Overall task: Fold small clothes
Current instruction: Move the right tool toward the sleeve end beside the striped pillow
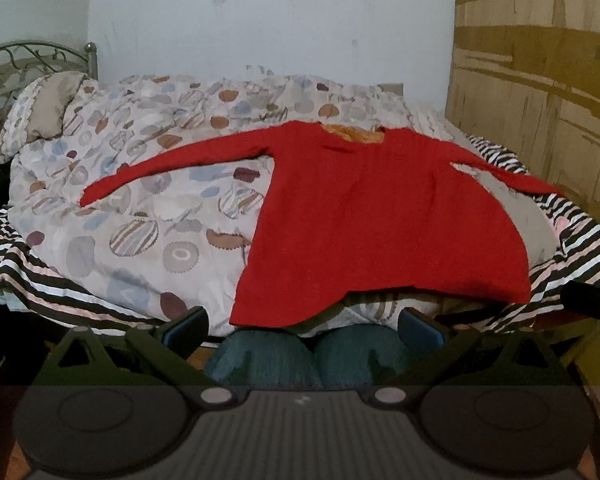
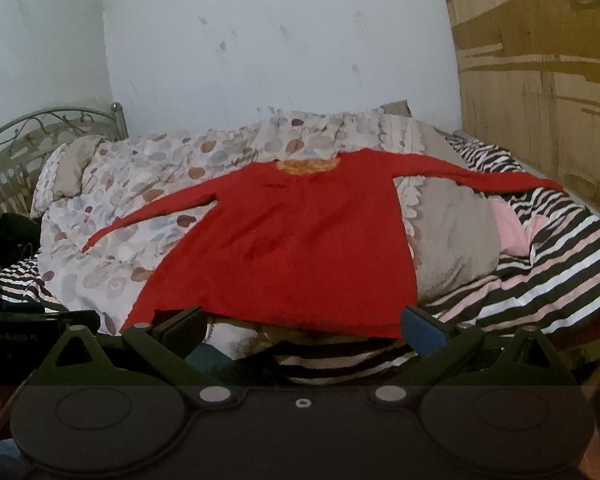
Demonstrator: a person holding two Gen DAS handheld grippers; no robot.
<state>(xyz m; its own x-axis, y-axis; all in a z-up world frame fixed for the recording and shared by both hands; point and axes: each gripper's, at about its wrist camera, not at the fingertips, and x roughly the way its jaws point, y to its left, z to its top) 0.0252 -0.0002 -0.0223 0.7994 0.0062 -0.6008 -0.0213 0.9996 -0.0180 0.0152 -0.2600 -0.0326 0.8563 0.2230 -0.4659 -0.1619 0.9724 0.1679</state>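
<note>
1. One marking is partly legible: pale lettering on a black device [image 2: 24,336] at the lower left edge of the right wrist view. It appears to read "GenRobot AI"; blur makes the spelling uncertain.
2. The left wrist view shows no readable text.

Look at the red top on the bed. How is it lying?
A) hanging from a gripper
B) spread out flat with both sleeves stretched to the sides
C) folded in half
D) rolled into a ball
B: the red top lies open on the bed, one sleeve reaching each way, and both open grippers, left and right, hold nothing.
</note>
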